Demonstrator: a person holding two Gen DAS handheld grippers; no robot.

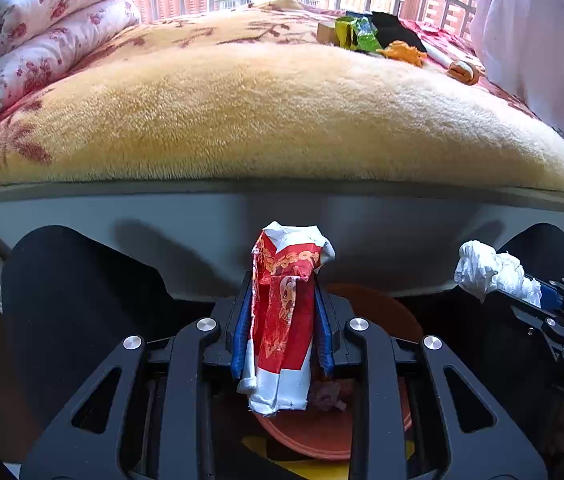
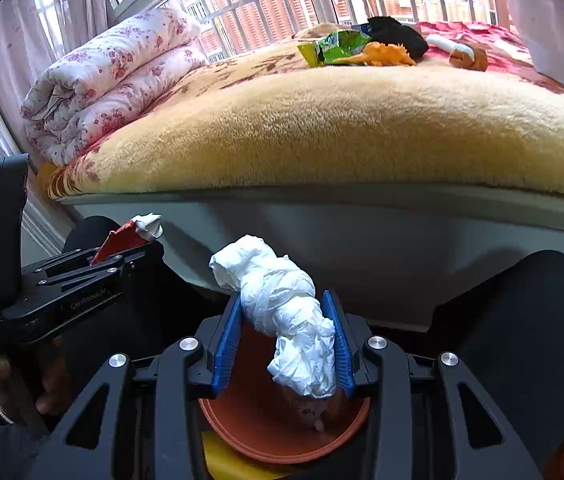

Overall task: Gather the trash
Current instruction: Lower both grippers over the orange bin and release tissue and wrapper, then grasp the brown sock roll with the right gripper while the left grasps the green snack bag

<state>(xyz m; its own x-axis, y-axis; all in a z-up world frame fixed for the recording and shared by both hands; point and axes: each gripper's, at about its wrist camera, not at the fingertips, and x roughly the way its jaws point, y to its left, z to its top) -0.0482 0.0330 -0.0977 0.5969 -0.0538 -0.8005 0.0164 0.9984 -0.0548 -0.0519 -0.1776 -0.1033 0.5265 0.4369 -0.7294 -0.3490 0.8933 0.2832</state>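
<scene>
A: Left gripper [image 1: 282,320] is pinching the red-and-white wrapper [image 1: 284,312], blue pads tight on both sides; right gripper [image 2: 282,340] is clamped round a wad of white tissue [image 2: 286,312]. Both pieces are off the bed, in my jaws

B: Step?

A: Drop-off, I'd say. Both loads hang over the orange bin [image 2: 282,432] by the bed frame [image 2: 362,232]. Tissue sits right above the mouth, wrapper a bit toward the rim in the left view

B: Next move?

A: Spread the jaws and let them fall. I'd nudge the left in first so the wrapper clears the rim; it's light and could flutter out or cling to a pad

B: What's left?

A: Green snack bag [image 2: 334,46] at the far end of the yellow blanket [image 2: 322,128], beside an orange toy dinosaur [image 2: 386,54] and a black cloth [image 2: 398,36]. Folded floral quilt [image 2: 114,80] at left. Dark-clad knees either side of the bin crowd the drop; nothing covers the mouth
</scene>
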